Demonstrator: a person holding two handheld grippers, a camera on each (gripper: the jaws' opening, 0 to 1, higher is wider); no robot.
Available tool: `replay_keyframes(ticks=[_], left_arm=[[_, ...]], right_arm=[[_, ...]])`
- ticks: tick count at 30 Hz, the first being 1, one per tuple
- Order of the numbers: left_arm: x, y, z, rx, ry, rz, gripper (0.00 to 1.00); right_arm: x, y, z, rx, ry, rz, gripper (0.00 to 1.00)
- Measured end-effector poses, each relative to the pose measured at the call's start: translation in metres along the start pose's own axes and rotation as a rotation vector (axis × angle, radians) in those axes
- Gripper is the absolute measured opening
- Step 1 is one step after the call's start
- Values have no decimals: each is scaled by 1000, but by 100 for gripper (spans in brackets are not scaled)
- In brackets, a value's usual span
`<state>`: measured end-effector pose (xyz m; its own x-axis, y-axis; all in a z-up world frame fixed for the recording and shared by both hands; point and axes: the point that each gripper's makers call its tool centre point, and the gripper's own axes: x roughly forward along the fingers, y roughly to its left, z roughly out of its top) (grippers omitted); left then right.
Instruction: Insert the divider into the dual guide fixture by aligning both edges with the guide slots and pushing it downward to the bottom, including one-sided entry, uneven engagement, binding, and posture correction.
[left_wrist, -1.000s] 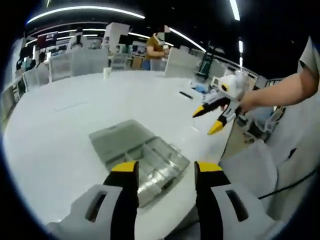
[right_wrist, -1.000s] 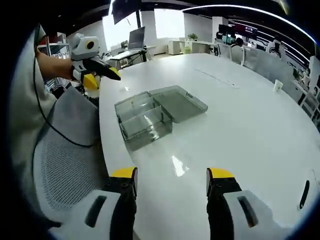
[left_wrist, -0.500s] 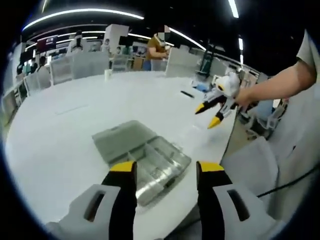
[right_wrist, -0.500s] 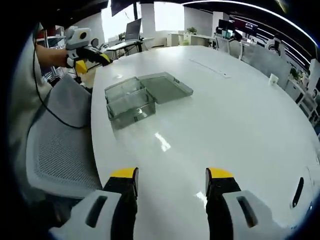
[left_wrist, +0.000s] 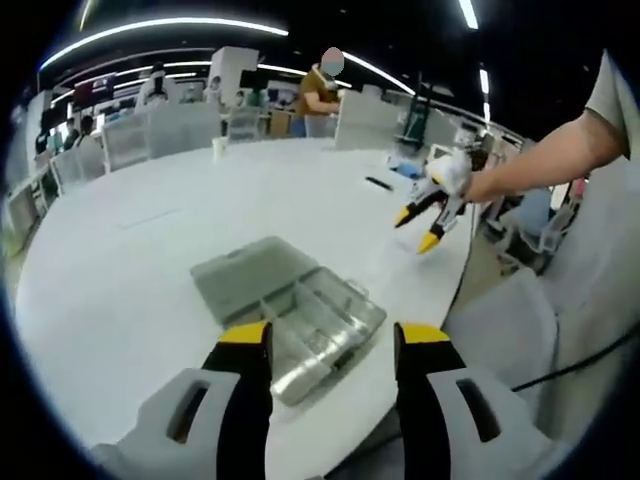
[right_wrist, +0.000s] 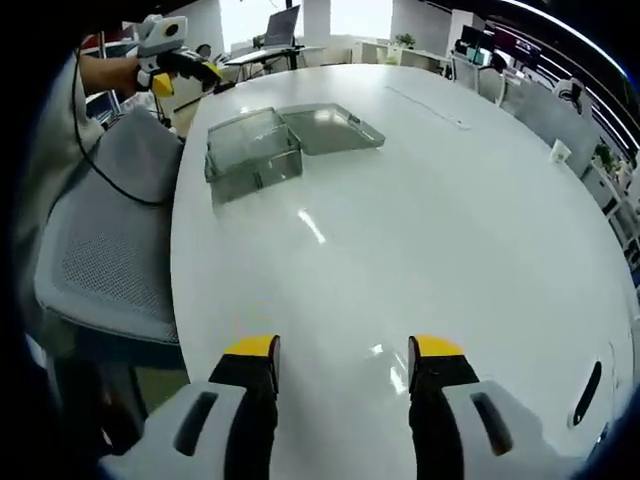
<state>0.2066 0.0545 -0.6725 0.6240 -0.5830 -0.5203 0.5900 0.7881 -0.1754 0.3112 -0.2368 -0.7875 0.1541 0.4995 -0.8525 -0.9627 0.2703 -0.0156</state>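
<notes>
since the earlier frame the right gripper (right_wrist: 342, 350) has drawn back from the clear box (right_wrist: 255, 152), which now lies farther off near the table (right_wrist: 440, 230) edge, beside a grey chair (right_wrist: 110, 250). in the left gripper view the box (left_wrist: 300, 310) lies just beyond the left gripper (left_wrist: 330, 335), its lid folded flat beside it. both grippers stand with jaws apart, holding nothing. the divider cannot be told apart among the box's clear walls.

Left claw (left_wrist: 332, 345) hides the clear case's (left_wrist: 300, 305) near edge
</notes>
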Motion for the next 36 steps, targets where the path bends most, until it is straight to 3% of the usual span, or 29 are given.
replay_keyframes(ticks=[20, 25, 36], left_arm=[[3, 0, -4, 6, 52, 10, 47], [6, -1, -3, 13, 66, 8, 47], [11, -4, -2, 15, 98, 3, 47]], right_arm=[[17, -7, -27, -162, 81, 87, 47], [18, -7, -27, -154, 72, 105, 47], [15, 11, -13, -206, 78, 128, 45]])
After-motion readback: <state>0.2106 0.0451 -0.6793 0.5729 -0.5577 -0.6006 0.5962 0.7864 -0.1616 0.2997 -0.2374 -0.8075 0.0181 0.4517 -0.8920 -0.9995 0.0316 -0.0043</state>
